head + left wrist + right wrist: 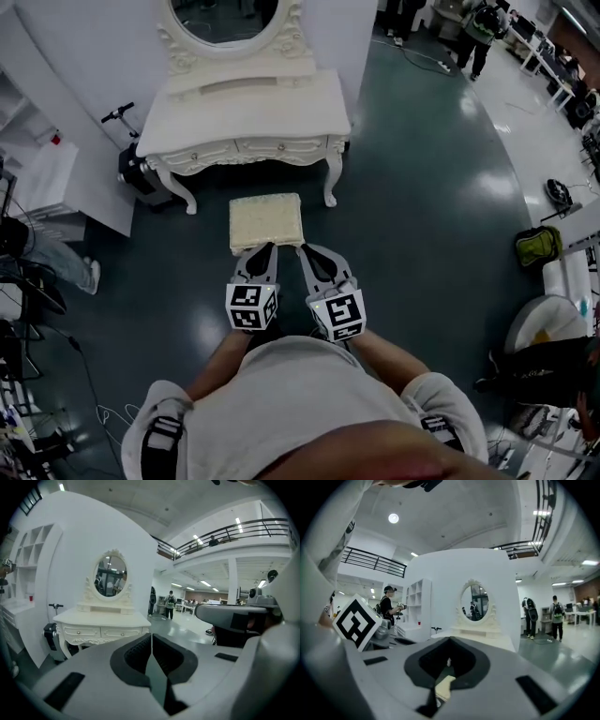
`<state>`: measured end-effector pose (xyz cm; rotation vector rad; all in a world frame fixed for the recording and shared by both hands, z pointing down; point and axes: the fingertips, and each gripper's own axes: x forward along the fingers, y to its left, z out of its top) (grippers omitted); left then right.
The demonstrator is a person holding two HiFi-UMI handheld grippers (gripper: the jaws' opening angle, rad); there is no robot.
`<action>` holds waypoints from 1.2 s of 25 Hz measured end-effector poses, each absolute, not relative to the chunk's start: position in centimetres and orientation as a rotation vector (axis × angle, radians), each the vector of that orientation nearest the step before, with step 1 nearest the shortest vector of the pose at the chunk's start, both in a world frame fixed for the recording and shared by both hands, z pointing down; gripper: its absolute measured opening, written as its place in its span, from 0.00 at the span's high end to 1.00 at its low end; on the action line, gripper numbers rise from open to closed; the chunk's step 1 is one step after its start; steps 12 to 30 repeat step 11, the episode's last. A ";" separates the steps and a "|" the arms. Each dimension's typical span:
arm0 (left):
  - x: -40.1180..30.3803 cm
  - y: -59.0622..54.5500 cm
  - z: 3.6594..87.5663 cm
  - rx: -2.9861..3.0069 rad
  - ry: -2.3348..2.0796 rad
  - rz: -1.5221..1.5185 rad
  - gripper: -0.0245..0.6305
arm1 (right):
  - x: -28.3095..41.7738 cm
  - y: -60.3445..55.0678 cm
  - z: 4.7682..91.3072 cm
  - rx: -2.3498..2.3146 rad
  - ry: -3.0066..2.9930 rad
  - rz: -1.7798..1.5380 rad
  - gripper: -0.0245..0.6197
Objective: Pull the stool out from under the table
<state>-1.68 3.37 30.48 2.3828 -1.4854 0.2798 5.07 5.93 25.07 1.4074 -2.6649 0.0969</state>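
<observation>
The stool (266, 220), with a cream cushioned seat, stands on the dark floor just in front of the white dressing table (244, 112), outside its legs. Both grippers hover side by side at the stool's near edge. My left gripper (262, 249) is shut with nothing between its jaws (151, 644); past it the left gripper view shows the table (101, 620) and its oval mirror (110, 576). My right gripper (305, 249) is also shut (449, 641). A cream patch of the stool (445, 686) shows below its jaws, and I cannot tell if they touch it.
A white shelf unit (56, 183) and a scooter (122, 117) stand left of the table. A person's leg (61, 261) and cables lie at the far left. A green bag (536, 246) and white furniture sit at the right. People (483, 28) stand far behind.
</observation>
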 end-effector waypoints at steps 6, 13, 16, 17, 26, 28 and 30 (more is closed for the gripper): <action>-1.7 2.5 30.0 2.416 -1.431 0.299 0.94 | 4.1 5.0 24.8 1.397 -2.650 0.105 0.94; -2.8 2.1 29.3 2.400 -1.436 0.308 0.94 | 2.8 4.6 24.5 1.380 -2.633 0.139 0.94; -2.8 2.1 29.3 2.400 -1.436 0.308 0.94 | 2.8 4.6 24.5 1.380 -2.633 0.139 0.94; -2.8 2.1 29.3 2.400 -1.436 0.308 0.94 | 2.8 4.6 24.5 1.380 -2.633 0.139 0.94; -2.8 2.1 29.3 2.400 -1.436 0.308 0.94 | 2.8 4.6 24.5 1.380 -2.633 0.139 0.94; -2.8 2.1 29.3 2.400 -1.436 0.308 0.94 | 2.8 4.6 24.5 1.380 -2.633 0.139 0.94; -2.8 2.1 29.3 2.400 -1.436 0.308 0.94 | 2.8 4.6 24.5 1.380 -2.633 0.139 0.94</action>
